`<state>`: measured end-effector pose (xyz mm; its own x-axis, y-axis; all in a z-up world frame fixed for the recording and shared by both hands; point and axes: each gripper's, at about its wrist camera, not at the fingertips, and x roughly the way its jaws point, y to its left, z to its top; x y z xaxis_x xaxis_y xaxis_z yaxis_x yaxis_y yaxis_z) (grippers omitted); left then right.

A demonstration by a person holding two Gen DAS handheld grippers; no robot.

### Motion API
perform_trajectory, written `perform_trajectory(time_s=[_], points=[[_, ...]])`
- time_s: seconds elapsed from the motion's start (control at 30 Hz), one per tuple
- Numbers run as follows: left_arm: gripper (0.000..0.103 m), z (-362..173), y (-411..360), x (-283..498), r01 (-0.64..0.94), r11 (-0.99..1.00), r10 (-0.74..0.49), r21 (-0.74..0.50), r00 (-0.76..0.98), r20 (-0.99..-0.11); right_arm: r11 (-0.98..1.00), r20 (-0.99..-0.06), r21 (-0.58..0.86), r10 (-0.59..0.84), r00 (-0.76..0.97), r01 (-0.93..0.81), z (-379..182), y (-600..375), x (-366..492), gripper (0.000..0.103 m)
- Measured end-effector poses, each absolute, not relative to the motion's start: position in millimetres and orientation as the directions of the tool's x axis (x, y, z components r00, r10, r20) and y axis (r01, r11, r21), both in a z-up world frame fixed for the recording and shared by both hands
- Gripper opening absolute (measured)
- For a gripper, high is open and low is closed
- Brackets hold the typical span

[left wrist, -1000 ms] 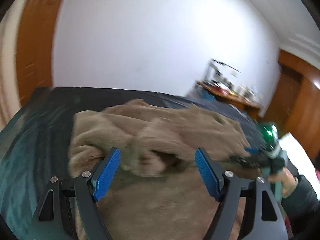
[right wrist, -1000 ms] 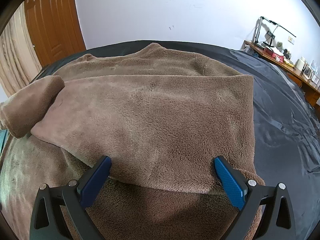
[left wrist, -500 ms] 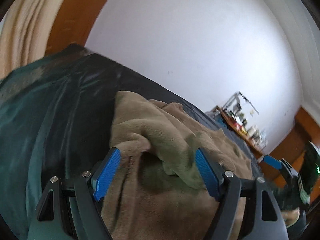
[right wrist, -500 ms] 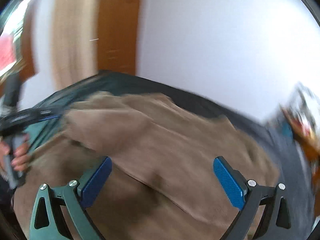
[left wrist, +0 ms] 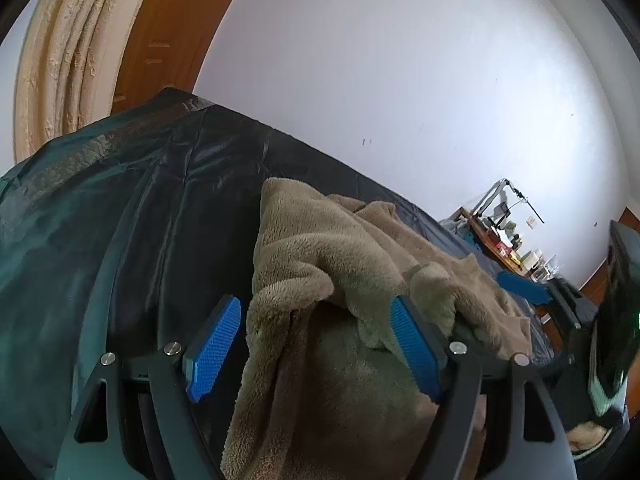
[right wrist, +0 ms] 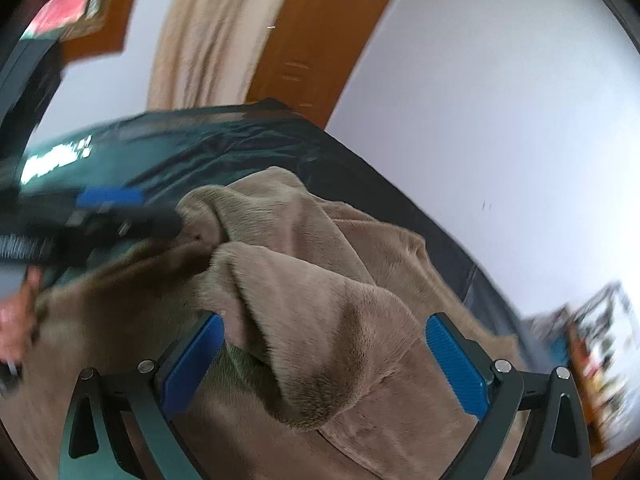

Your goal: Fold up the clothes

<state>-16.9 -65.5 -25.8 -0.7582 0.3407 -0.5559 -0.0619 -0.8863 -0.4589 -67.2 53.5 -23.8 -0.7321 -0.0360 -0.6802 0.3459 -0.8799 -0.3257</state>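
Note:
A brown fleece garment lies bunched on a dark satin sheet; it also fills the right wrist view. My left gripper is open, its blue pads on either side of a raised fold of fleece. My right gripper is open over a thick fold. The right gripper also shows at the right edge of the left wrist view. The left gripper shows blurred at the left of the right wrist view, by the garment's edge.
The dark sheet covers the bed up to a white wall. A wooden door and beige curtain stand at the left. A cluttered desk stands at the far right. A hand shows at the left.
Both grippers swung left towards the garment's left edge. The flat folded panel that lay under the right gripper is now bunched into thick folds. Both grippers stayed open.

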Motion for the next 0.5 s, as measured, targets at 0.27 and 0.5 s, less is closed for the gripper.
perform_trajectory(time_s=[0.27,0.5], points=[[0.081,-32,-66,-23,-0.031,-0.891,0.328,-0.454,-0.736,-0.593,-0.996,-0.674,-0.067,0.006,-0.739,0.053,-20,139,-72,0.030],[0.081,-36,-66,-26,-0.024,-0.895,0.322,-0.445,-0.726,-0.607,-0.966,-0.714,0.099,0.097,-0.694,-0.237,-35,237,-36,0.031]])
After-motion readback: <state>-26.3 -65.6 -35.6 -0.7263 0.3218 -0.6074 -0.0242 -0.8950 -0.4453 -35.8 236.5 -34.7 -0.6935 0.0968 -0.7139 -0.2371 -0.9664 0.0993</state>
